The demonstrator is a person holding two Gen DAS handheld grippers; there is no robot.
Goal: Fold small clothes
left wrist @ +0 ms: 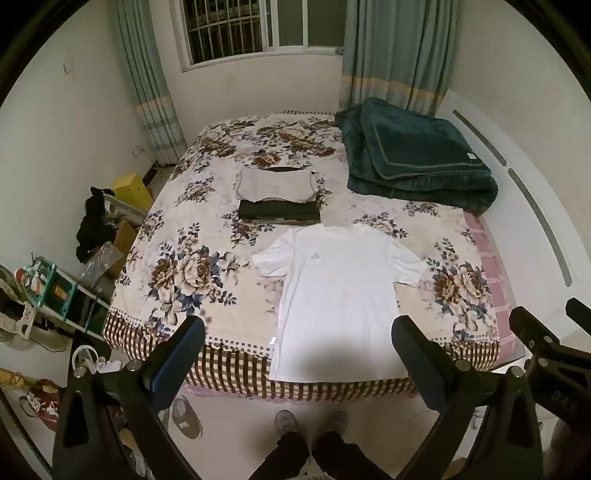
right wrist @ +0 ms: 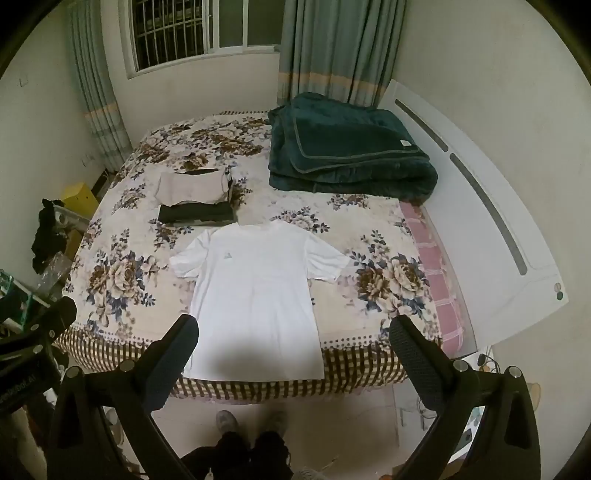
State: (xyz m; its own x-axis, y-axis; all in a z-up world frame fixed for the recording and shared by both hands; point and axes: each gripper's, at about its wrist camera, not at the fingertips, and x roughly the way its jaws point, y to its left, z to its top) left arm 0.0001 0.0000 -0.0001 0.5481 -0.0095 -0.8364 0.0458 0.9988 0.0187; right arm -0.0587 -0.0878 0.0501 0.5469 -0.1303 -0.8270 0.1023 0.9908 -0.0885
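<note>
I count one white T-shirt [left wrist: 334, 295] spread flat and face up on the bed [left wrist: 177, 229], its hem reaching the near edge and its collar pointing toward the window [left wrist: 240, 29]. Beyond the collar sit two folded garments, a beige one [left wrist: 275, 186] farther off and a dark one [left wrist: 279, 214] in front of it, just beside each other. One folded green blanket [left wrist: 417, 155] lies at the far right of the bed, well apart from the shirt.

My left tool [left wrist: 299, 347] and my right tool [right wrist: 293, 343] both hang above the near edge with their jaws spread wide and nothing between them; neither touches the shirt.

Both sleeves lie out flat with bare floral bedspread on either side, more on the left. The near edge of the bed is checked trim, and a pink checked sheet [left wrist: 495, 280] shows along the right edge.

My two shoes [left wrist: 288, 424] stand on the pale floor below. Clutter lines the left wall, including one yellow box [left wrist: 131, 188]. Green curtains [left wrist: 395, 51] hang at both sides of the window.
</note>
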